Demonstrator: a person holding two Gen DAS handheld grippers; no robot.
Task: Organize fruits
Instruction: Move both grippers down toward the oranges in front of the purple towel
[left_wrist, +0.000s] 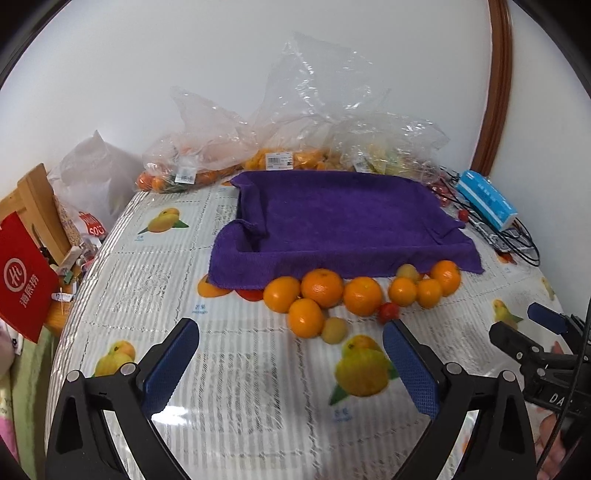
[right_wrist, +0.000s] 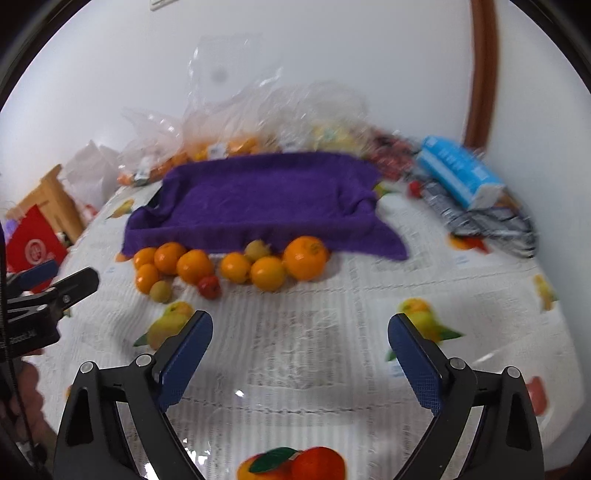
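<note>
Several oranges (left_wrist: 322, 287) (right_wrist: 305, 257) lie in a row on the table, against the near wall of a tray draped in a purple towel (left_wrist: 343, 218) (right_wrist: 266, 199). Among them are two small yellowish fruits (left_wrist: 334, 330) (right_wrist: 160, 291) and a small red one (left_wrist: 389, 312) (right_wrist: 209, 286). My left gripper (left_wrist: 291, 345) hovers open just short of the fruit, nothing between its blue pads. My right gripper (right_wrist: 300, 338) is open too, over bare tablecloth in front of the row. Each gripper shows at the edge of the other's view.
Clear plastic bags of fruit (left_wrist: 280, 147) (right_wrist: 229, 140) stand behind the tray by the wall. A blue tissue pack (left_wrist: 485, 199) (right_wrist: 460, 171) and dark cables lie at the right. A red bag (left_wrist: 22, 280) and wooden furniture (left_wrist: 33, 195) sit past the table's left edge.
</note>
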